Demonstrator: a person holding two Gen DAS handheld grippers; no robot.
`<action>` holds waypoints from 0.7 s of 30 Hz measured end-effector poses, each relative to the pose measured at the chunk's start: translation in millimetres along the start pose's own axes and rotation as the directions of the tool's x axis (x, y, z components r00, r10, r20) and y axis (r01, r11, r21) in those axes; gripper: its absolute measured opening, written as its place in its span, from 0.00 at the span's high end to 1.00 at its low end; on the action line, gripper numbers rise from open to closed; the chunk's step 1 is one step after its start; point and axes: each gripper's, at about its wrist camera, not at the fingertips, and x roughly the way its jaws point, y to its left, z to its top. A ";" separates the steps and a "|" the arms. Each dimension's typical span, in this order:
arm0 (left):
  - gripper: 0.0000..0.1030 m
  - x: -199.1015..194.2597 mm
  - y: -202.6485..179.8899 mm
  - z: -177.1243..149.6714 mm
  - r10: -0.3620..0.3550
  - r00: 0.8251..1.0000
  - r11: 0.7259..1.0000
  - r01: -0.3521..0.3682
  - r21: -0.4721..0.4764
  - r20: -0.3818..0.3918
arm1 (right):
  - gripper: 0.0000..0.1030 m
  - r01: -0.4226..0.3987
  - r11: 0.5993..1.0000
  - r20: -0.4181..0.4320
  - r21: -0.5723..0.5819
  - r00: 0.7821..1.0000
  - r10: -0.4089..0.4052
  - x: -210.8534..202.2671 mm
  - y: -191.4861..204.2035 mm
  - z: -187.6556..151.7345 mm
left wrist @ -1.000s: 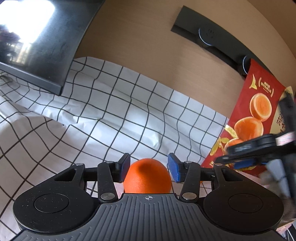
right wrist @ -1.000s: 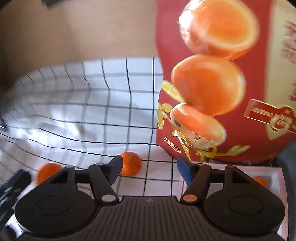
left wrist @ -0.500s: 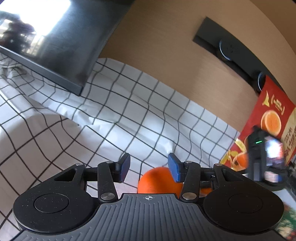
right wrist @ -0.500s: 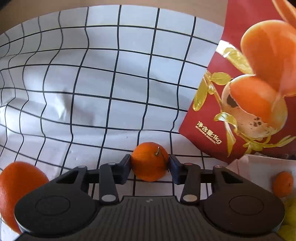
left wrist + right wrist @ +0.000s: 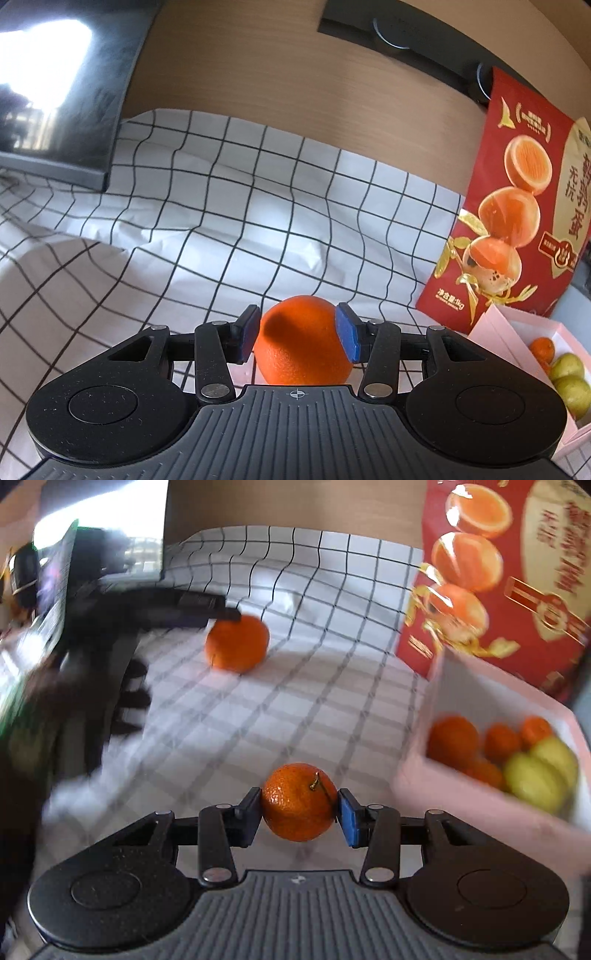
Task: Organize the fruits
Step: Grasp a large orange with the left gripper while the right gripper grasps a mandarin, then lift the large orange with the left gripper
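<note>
A large orange [image 5: 303, 343] rests on the checked cloth between the blue pads of my left gripper [image 5: 295, 328], whose jaws are opening. In the right wrist view the same orange [image 5: 236, 642] sits on the cloth with one of the left gripper's fingers [image 5: 207, 609] at its upper left. My right gripper [image 5: 299, 812] is shut on a small mandarin [image 5: 295, 801] with a stem, held above the cloth. A pink box [image 5: 461, 794] to its right holds several oranges and some green fruits. The left wrist view shows that box [image 5: 517, 325] at the lower right.
A red snack bag [image 5: 517, 221] stands upright behind the box, against the wooden wall; it fills the upper right as the red bag [image 5: 498, 572]. A dark monitor [image 5: 55, 92] stands at the back left. The checked tablecloth [image 5: 221, 221] is wrinkled.
My right gripper closed on the small mandarin, lifted it off the cloth and swung back toward the pink box. My left gripper shifted, and the large orange sits between its pads again.
</note>
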 end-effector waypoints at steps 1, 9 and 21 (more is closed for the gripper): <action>0.47 1.9 -1.5 1.2 0.002 1.000 1.000 -0.002 0.005 -0.005 | 0.58 0.001 1.000 0.003 -0.007 1.000 -0.001 -7.8 -5.8 -10.0; 0.48 8.8 -25.0 4.1 0.006 0.998 0.995 0.000 0.101 -0.060 | 0.58 0.061 0.995 0.011 0.083 0.998 -0.062 -34.9 -52.1 -55.4; 0.46 18.0 -29.5 19.7 0.032 0.987 0.992 -0.012 0.128 -0.156 | 0.33 0.046 0.987 0.059 0.153 0.997 -0.055 -25.7 -66.5 -67.2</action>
